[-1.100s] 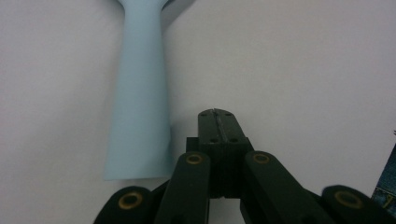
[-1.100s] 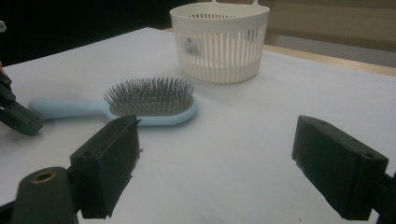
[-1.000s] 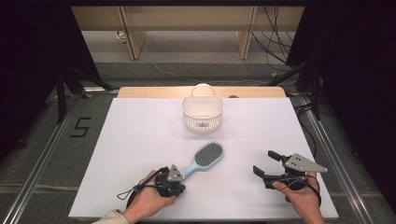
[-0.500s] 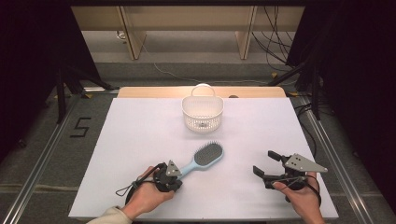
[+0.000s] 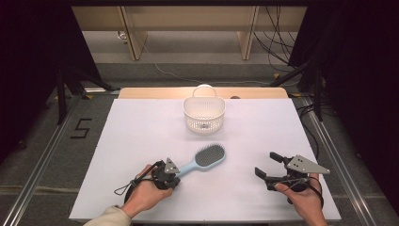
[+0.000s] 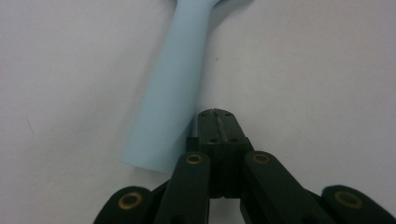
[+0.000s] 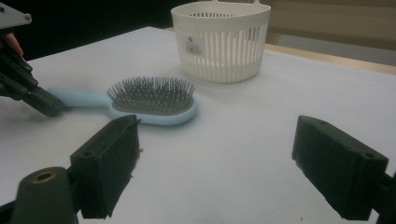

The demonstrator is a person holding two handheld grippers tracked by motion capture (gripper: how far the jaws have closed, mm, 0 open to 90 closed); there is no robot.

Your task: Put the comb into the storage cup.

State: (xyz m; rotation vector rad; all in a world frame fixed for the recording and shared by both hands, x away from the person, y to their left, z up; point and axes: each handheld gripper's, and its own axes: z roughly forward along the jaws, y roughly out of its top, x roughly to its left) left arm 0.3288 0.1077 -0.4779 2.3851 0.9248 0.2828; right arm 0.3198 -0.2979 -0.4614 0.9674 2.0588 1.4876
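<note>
A light blue hairbrush [image 5: 209, 156] with dark bristles lies on the white table, handle toward the near left. My left gripper [image 5: 177, 176] rests at the end of that handle, jaws shut with nothing between them. In the left gripper view the closed tips [image 6: 217, 116] sit just right of the blue handle [image 6: 173, 88], beside it and not around it. My right gripper [image 5: 267, 165] is held at the front right, open and empty. Its view looks between its two pads [image 7: 112, 163] at the hairbrush [image 7: 149, 98] and the left gripper [image 7: 44, 102].
A white slotted plastic basket [image 5: 203, 115] with a handle stands at the far middle of the table [image 5: 141, 136], beyond the brush. In the right gripper view the basket [image 7: 219, 46] rises behind the brush head. A wooden strip edges the table's far side.
My left hand has shifted slightly, a little farther up the table, staying by the handle's end. The hairbrush, basket and right gripper look unmoved.
</note>
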